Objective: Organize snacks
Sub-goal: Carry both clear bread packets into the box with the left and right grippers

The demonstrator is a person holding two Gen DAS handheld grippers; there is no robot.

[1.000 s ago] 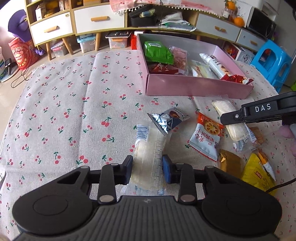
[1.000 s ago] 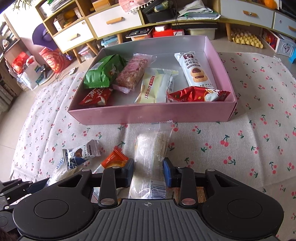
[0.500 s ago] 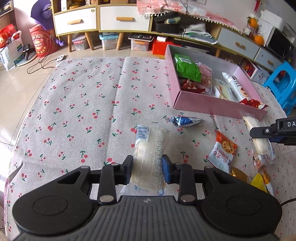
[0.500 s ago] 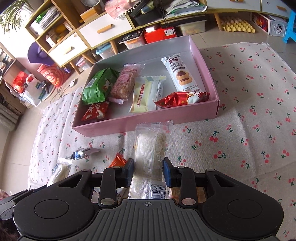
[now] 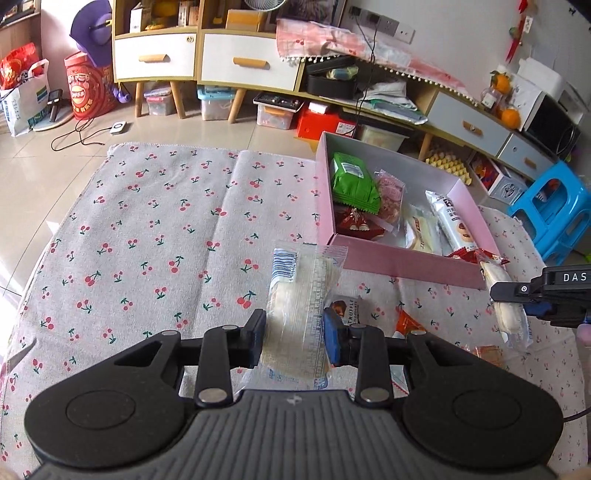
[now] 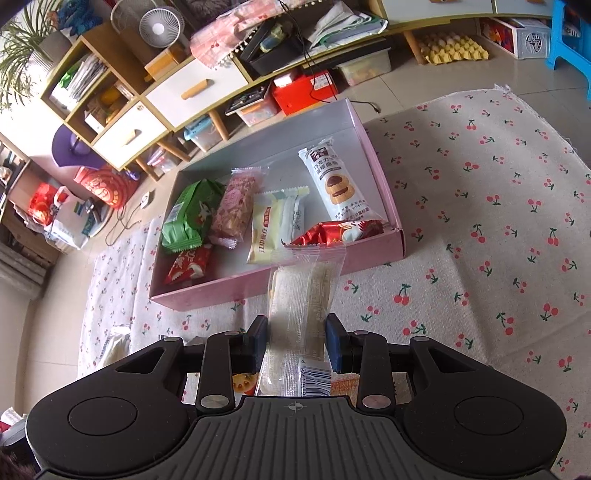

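You're mid-carry w/ both: left gripper and right gripper each clamp a clear-wrapped pale snack bar; next, drop them in the pink cardboard box at 12 o'clock.

Bright daylight, perhaps window-lit; fisheye-bent edges.

A cherry-printed cloth was spread on the tiled floor beneath the jaws. Far beyond the jaws, a long wooden cabinet with white drawers was seen. A blue plastic stool was placed off to the right, and a small white fan was set above the shelves.
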